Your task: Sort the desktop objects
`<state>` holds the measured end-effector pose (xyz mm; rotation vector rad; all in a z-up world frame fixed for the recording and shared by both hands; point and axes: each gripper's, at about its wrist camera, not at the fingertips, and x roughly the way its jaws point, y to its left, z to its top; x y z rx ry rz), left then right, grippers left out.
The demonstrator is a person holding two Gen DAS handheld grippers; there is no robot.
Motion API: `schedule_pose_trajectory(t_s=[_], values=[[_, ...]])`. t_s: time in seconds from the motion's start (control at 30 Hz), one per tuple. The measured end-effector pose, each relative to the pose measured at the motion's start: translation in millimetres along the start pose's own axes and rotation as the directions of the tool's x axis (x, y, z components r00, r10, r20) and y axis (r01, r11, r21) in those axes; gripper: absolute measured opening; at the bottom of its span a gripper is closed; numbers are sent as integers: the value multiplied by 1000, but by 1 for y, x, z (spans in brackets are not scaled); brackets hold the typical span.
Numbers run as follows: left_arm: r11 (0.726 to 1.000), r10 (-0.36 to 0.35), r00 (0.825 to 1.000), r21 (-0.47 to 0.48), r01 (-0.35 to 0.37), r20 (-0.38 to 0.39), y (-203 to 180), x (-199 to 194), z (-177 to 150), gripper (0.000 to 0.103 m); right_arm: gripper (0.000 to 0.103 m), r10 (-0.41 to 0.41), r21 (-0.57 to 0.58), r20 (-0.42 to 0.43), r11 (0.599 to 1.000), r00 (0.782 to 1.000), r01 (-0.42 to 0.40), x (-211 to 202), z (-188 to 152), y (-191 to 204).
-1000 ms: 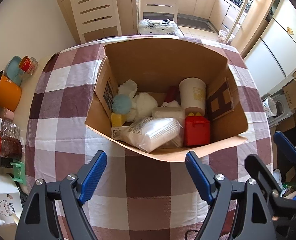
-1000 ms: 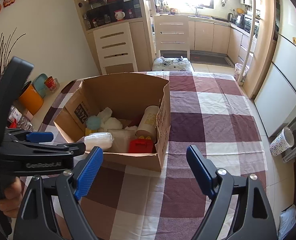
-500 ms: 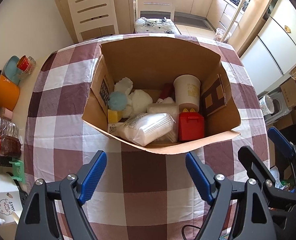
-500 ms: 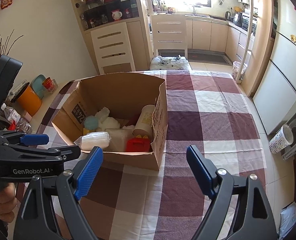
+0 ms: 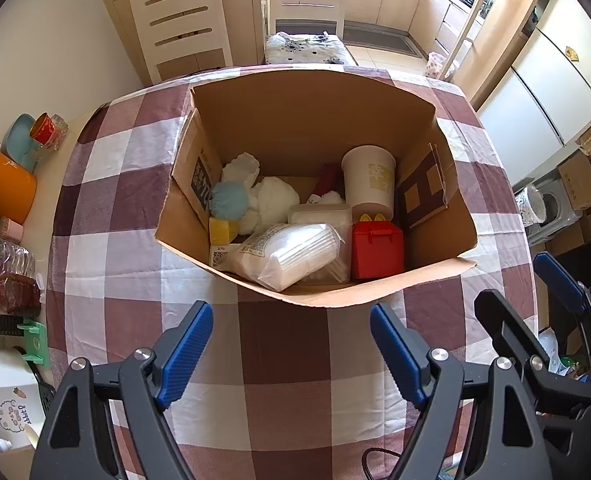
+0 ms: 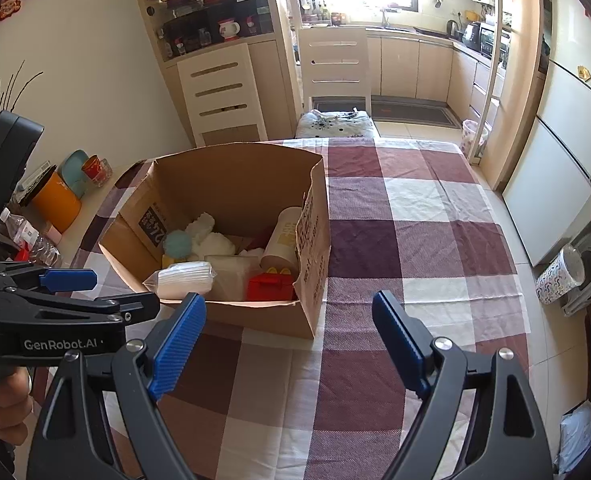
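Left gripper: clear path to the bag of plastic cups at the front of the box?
Probably yes. The left gripper is open, and the bag of plastic cups lies on top at the cardboard box's low near edge, uncovered.

Two wrist-mounted fisheye views of one table

Left wrist camera looks steeply down into the open cardboard box (image 5: 315, 184) from close above its near edge; right wrist camera sits farther back and to the right, facing less steeply — both share the box, checked tablecloth (image 6: 395, 240) and kitchen behind.
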<state>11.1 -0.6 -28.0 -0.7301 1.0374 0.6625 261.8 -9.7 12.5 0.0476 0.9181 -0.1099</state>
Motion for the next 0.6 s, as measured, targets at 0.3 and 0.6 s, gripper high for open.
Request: schedule_pose_trajectory(t_s=[0.3,0.6], values=[[1000,2,1000,7,-2,-5,-2,0,0,83,86,-5,5,-2,1000,1000,5,-1,0,-1],[1000,1,1000,25,-1,-6,-8,0,-2,83,86,-17,19,-4,1000,1000,17,-2,-2,-4]])
